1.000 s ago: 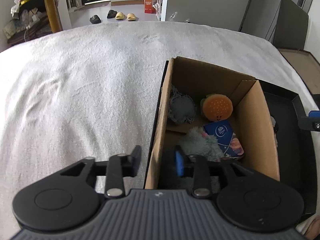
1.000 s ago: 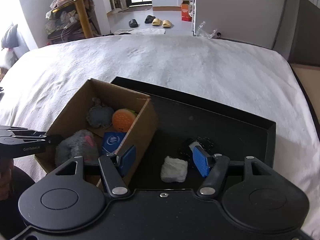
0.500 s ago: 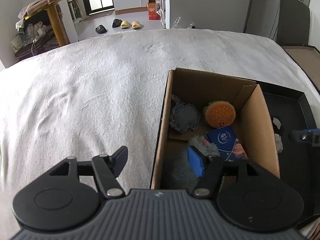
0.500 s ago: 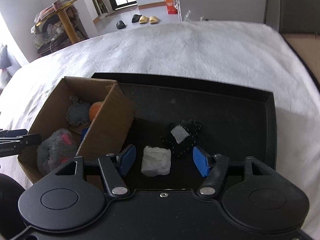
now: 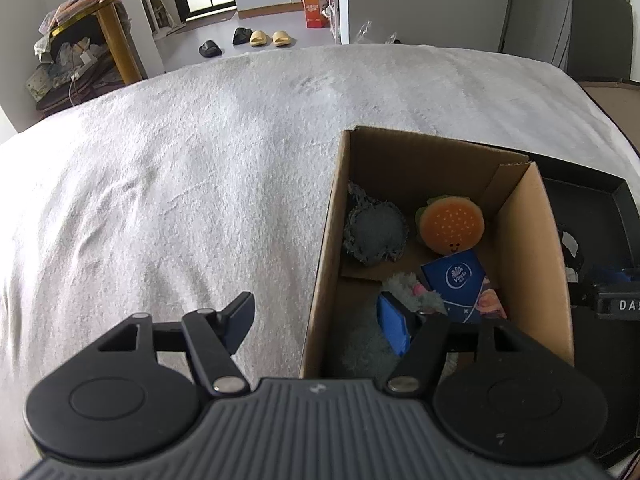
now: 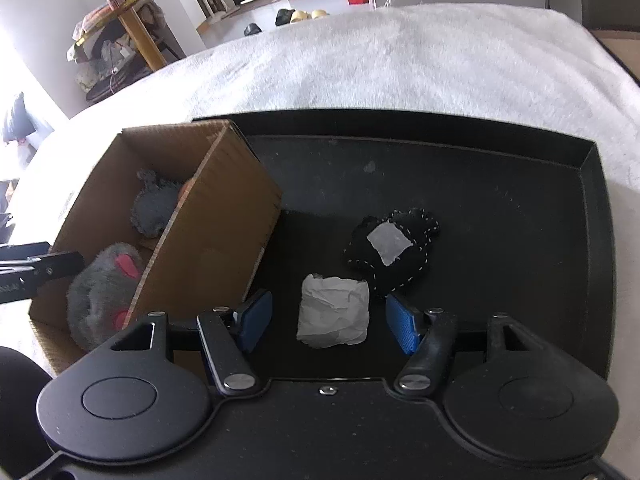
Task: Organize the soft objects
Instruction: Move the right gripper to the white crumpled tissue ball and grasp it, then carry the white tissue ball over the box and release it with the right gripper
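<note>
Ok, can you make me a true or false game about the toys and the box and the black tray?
1. The burger toy is inside the cardboard box. True.
2. The white crumpled cloth lies in the box. False: it lies on the black tray, in line with the gap between the open fingers of the right gripper.
3. The fluffy grey plush is in the box. True.
4. The black pouch with white stitching is held by a gripper. False: it lies loose on the tray, beside the white cloth.
5. The left gripper is shut on the blue tissue pack. False: its jaws are open, one finger outside the box wall and one inside.
</note>
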Demonstrator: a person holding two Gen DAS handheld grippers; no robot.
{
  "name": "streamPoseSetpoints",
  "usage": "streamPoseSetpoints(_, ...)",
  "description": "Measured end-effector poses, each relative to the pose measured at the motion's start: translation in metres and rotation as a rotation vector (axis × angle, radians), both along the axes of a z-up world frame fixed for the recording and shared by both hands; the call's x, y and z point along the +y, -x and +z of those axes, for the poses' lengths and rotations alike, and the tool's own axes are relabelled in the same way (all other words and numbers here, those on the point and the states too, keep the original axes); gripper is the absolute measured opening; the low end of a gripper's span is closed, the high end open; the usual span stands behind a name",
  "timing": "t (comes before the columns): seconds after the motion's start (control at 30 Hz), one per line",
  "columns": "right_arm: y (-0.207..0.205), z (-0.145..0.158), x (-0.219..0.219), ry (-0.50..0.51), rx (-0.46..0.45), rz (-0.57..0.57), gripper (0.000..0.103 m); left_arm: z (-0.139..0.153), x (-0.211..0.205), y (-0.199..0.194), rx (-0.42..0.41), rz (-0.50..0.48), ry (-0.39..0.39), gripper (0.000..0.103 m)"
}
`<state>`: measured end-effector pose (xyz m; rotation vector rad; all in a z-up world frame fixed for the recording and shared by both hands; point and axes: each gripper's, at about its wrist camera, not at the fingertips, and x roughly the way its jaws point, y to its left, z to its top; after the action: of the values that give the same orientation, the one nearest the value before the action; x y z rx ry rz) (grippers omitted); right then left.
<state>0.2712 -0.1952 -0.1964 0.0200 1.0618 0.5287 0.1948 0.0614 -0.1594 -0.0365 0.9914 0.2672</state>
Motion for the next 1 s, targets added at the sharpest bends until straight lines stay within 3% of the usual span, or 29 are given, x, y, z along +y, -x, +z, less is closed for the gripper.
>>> streamPoseSetpoints(0.2, -0.004, -0.018, 0.003, 0.035, 0.025, 0.018, 0.061, -0.005, 0.002, -0.002, 0.018, 0.016, 0.006, 0.066)
streamPoseSetpoints(0.27, 0.001, -0.019, 0.008, 0.068, -0.002, 0.047, 0.055, -0.005, 0.000, -0.003, 0.020, 0.012, -0.006, 0.066)
streamPoseSetpoints(0.3, 0.003, -0.018, 0.009, 0.077, -0.009, 0.062, 0.043, -0.005, -0.001, -0.003, 0.023, 0.012, -0.009, 0.066)
streamPoseSetpoints(1.0, 0.024, 0.019, -0.024, 0.019, -0.021, -0.037, 0.042, 0.000, -0.012, 0.004, 0.039, -0.011, -0.023, 0.066)
